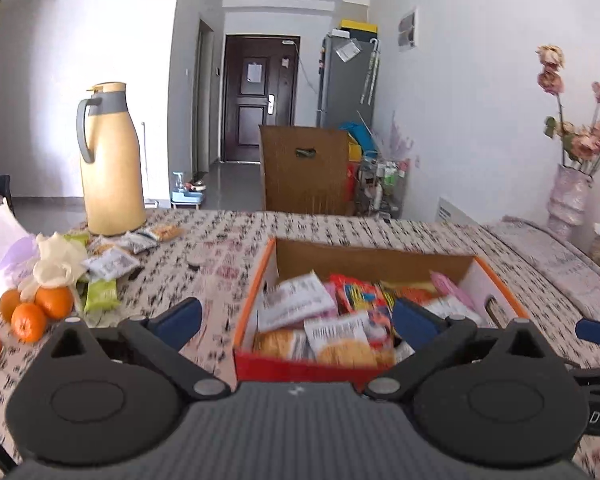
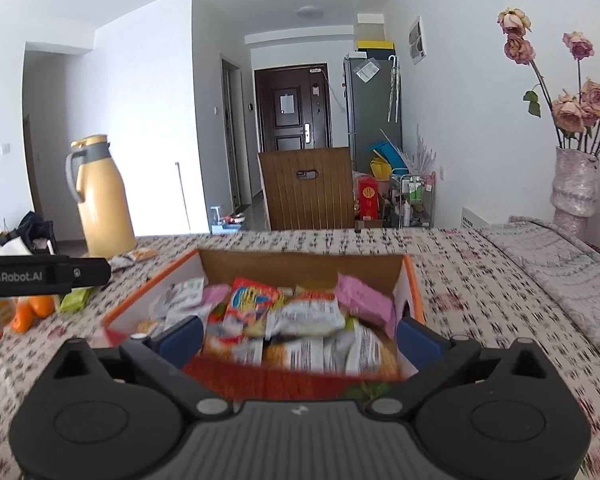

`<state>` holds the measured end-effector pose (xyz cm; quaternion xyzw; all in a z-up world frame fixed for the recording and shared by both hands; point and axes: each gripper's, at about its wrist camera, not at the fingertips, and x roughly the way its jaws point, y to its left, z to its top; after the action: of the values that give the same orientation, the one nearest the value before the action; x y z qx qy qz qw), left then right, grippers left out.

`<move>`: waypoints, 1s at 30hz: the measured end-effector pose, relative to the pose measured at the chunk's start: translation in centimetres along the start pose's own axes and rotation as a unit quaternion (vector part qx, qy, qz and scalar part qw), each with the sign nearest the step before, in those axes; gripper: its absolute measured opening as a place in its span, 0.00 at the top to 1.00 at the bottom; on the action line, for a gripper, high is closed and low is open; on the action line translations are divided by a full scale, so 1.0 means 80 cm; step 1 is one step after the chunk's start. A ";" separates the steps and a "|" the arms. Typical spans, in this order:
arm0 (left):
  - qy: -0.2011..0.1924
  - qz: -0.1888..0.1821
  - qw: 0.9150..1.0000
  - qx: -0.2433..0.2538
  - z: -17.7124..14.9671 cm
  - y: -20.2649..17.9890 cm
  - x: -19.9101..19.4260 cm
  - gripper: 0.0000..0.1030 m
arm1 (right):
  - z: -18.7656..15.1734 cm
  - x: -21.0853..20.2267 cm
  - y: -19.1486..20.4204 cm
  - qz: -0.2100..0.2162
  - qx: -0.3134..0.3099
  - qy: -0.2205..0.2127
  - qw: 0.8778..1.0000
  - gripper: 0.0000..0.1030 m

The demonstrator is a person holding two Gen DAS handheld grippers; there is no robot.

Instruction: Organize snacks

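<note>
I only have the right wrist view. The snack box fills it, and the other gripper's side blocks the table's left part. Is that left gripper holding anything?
Observer: No. The left gripper is open and empty.
Operator: Any snacks still outside the box?
Observer: Yes. Several lie left of the orange-rimmed cardboard box, including a white printed packet and a green packet, in front of the tall yellow thermos jug.
Operator: What is the orange stuff over there?
Observer: Three oranges, bunched together near the table's left edge.
</note>
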<state>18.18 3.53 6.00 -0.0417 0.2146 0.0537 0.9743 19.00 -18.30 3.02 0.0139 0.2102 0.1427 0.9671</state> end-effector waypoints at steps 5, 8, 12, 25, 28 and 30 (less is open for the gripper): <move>0.026 -0.016 1.000 -0.006 -0.041 0.008 -0.038 0.00 | -0.033 -0.043 0.003 -0.001 -0.004 0.016 1.000 0.00; 0.039 -0.014 0.999 -0.004 -0.063 0.012 -0.055 0.00 | -0.052 -0.060 0.005 -0.003 -0.004 0.032 0.999 0.00; 0.058 -0.010 0.998 0.007 -0.088 0.014 -0.071 0.00 | -0.076 -0.076 0.006 -0.006 0.001 0.051 0.999 0.00; 0.077 -0.010 0.997 0.019 -0.121 0.008 -0.095 0.00 | -0.099 -0.101 0.009 -0.007 0.002 0.058 0.998 0.00; 0.078 -0.010 0.997 0.020 -0.122 0.007 -0.097 0.00 | -0.100 -0.102 0.007 -0.008 0.004 0.058 0.998 0.00; 0.077 -0.011 0.997 0.021 -0.122 0.007 -0.098 0.00 | -0.101 -0.103 0.007 -0.008 0.004 0.058 0.998 0.00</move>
<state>6.95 2.34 0.44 -0.0278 0.2901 0.0353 0.9559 8.34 -20.38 -0.97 0.0076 0.2669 0.1343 0.9543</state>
